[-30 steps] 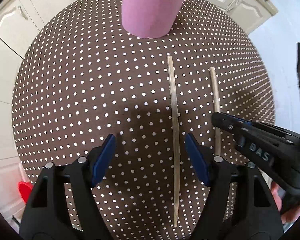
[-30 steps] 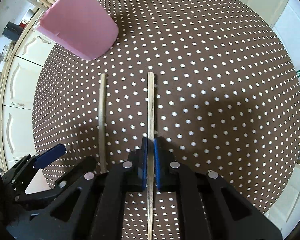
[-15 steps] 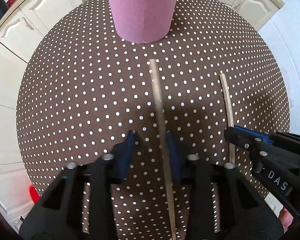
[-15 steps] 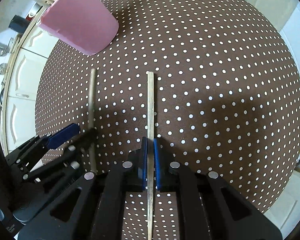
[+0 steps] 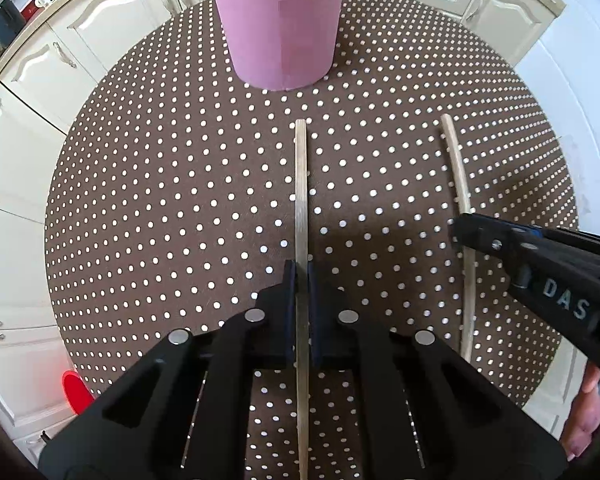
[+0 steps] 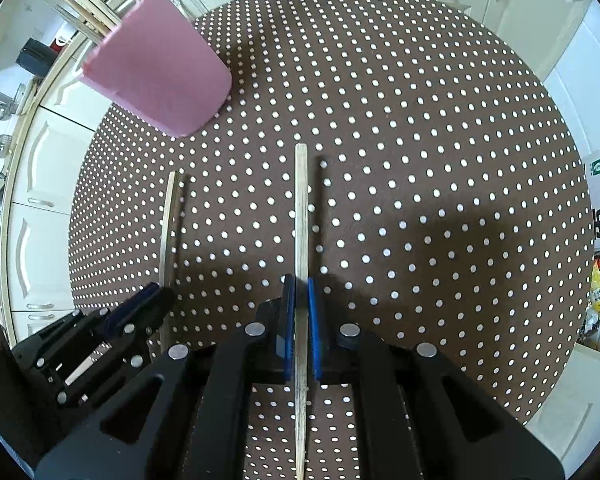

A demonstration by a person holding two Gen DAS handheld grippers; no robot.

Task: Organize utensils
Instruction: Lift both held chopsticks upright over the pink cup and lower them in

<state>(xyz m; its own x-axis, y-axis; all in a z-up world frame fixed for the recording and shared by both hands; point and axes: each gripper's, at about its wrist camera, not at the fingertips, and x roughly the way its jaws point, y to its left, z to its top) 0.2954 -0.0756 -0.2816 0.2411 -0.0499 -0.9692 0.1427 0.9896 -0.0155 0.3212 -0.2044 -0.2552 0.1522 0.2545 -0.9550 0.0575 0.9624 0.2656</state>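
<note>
At the lower centre the left hand-held gripper (image 5: 301, 280) is closed on a thin wooden stick (image 5: 301, 184) pointing toward the pink cup (image 5: 278, 24) on the dotted worktop (image 5: 160, 200), while the right hand-held gripper (image 5: 466, 232) grips another stick (image 5: 458, 176) at right.

The left tongs (image 5: 301, 276) — wide apart earlier — now clamp their wooden stick (image 5: 301, 184).

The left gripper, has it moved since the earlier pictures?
Yes. The left gripper has shifted sideways over the tablecloth onto a chopstick and closed on it, nearer the pink cup.
</note>
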